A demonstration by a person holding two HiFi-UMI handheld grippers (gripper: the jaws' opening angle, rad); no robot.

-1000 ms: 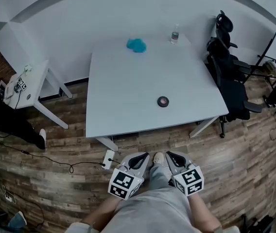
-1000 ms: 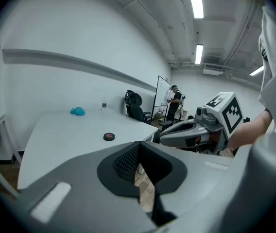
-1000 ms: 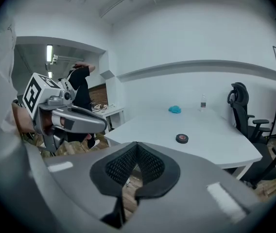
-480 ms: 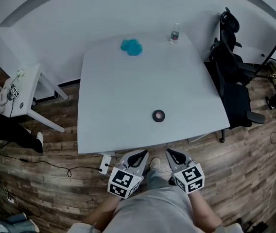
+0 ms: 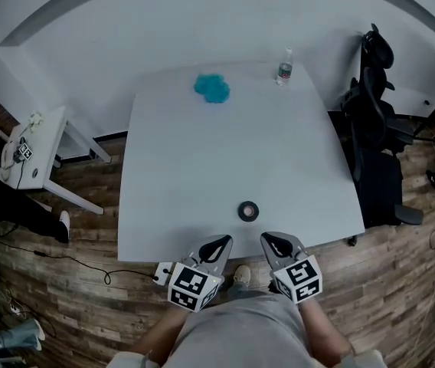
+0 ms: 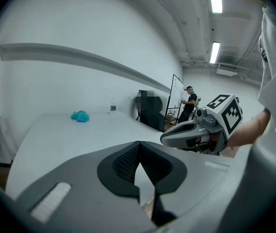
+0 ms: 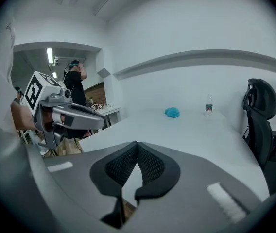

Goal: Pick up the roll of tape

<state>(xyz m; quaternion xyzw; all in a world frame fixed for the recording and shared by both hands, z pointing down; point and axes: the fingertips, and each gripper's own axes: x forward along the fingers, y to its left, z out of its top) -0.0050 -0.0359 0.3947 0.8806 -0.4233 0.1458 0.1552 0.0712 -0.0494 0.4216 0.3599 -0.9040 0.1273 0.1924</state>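
Note:
The roll of tape, a small black ring, lies flat on the white table close to its near edge. My left gripper and right gripper hover side by side just over that edge, the tape a short way ahead and between them. Both are shut with nothing in them: the tips meet in the left gripper view and in the right gripper view. The tape is hidden behind the jaws in both gripper views.
A blue cloth and a water bottle sit at the table's far edge. Black office chairs stand to the right, a small white side table to the left. A power strip lies on the wooden floor by my feet.
The table has come nearer in the head view. Both grippers now reach its near edge, and the tape lies much closer in front of them.

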